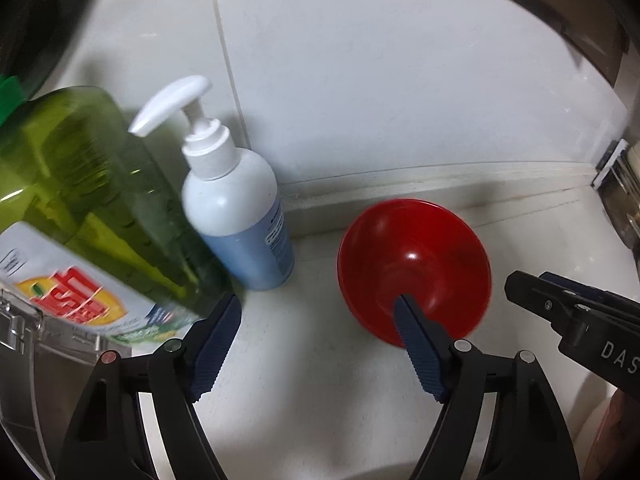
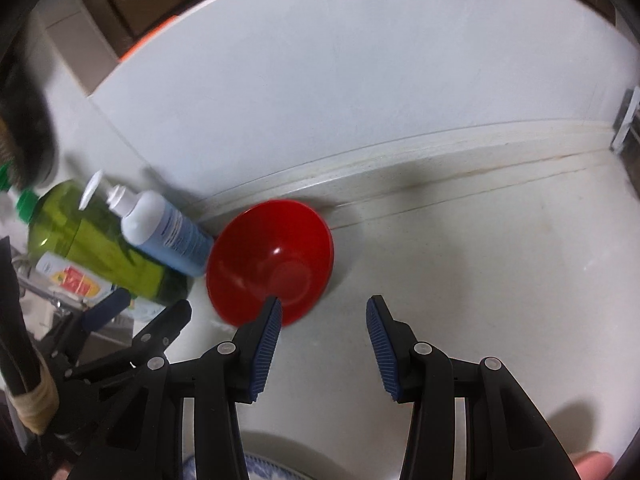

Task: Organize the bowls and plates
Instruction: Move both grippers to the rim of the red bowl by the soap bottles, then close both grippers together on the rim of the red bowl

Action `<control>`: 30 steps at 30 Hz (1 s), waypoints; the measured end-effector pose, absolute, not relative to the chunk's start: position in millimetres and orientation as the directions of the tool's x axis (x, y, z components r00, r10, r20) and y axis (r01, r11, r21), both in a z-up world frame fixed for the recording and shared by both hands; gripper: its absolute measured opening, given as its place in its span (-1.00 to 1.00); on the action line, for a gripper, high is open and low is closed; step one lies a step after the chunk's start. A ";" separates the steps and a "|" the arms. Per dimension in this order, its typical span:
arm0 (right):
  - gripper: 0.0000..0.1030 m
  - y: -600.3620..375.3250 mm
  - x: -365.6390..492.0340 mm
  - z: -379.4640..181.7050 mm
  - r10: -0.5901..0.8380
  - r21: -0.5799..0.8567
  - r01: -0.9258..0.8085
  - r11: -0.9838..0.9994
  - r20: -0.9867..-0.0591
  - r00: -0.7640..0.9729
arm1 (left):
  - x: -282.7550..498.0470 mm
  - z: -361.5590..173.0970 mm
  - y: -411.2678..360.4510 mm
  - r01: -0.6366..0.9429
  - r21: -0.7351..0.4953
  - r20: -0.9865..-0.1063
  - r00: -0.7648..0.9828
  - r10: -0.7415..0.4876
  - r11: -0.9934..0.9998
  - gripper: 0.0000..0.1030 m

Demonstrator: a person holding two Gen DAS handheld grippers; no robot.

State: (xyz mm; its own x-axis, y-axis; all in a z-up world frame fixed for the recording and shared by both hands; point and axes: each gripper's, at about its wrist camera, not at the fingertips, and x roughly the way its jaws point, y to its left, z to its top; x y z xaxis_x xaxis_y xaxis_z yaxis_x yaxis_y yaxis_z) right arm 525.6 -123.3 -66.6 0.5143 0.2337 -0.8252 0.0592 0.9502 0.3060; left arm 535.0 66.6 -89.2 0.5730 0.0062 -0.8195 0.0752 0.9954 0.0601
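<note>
A red bowl [image 1: 414, 264] stands on the white counter near the back wall; it also shows in the right wrist view [image 2: 272, 260]. My left gripper [image 1: 318, 312] is open and empty, its right finger over the bowl's near rim. My right gripper [image 2: 324, 312] is open and empty, its left finger at the bowl's near right rim. The right gripper also shows in the left wrist view [image 1: 560, 308], to the right of the bowl. A blue-patterned plate rim [image 2: 260, 466] shows below the right gripper.
A green dish-soap bottle [image 1: 80, 184] and a white-and-blue pump bottle [image 1: 240, 216] stand left of the bowl. The tiled wall [image 1: 380, 80] is close behind. A sink edge [image 2: 60, 300] lies at the left. A metal rack [image 1: 624, 184] is at the far right.
</note>
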 end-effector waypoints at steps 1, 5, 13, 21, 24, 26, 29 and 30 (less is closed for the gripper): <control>-0.12 -124.1 529.8 -70.3 0.237 0.313 0.069 0.947 -0.828 0.508 | 538.2 -92.9 65.0 0.076 0.064 -0.822 0.569 0.009 0.995 0.50; -0.12 -126.8 541.6 -81.7 0.240 0.325 0.096 0.941 -0.839 0.489 | 551.0 -106.7 57.9 0.076 0.082 -0.833 0.553 0.026 0.994 0.39; -0.19 -122.3 562.7 -107.0 0.251 0.333 0.121 0.935 -0.863 0.438 | 570.5 -131.6 47.9 0.092 0.084 -0.861 0.507 0.026 0.992 0.15; -0.48 -121.6 574.7 -117.9 0.265 0.348 0.141 0.927 -0.872 0.411 | 581.4 -143.4 39.5 0.104 0.045 -0.884 0.467 -0.009 0.994 -0.31; -0.60 -120.6 578.3 -122.0 0.276 0.356 0.142 0.924 -0.875 0.397 | 582.5 -147.3 37.7 0.111 0.027 -0.891 0.453 -0.026 0.993 -0.57; -0.70 -120.9 579.7 -124.4 0.283 0.362 0.146 0.921 -0.876 0.391 | 584.2 -150.2 35.2 0.124 0.025 -0.893 0.448 -0.033 0.992 -0.67; -0.74 -119.7 580.2 -124.2 0.288 0.369 0.149 0.918 -0.874 0.391 | 589.7 -154.0 32.7 0.141 0.030 -0.892 0.451 -0.037 0.990 -0.71; -0.75 -119.3 580.1 -123.8 0.287 0.367 0.148 0.918 -0.874 0.392 | 589.3 -154.3 31.4 0.143 0.026 -0.892 0.451 -0.041 0.989 -0.71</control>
State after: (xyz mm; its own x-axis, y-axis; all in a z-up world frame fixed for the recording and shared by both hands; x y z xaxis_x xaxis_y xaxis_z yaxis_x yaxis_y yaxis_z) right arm 580.1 -119.3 -123.8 0.3916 0.2866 -0.8744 0.1484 0.9181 0.3675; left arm 589.3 31.4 -154.3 0.4506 -0.0413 -0.8918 0.1428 0.9894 0.0263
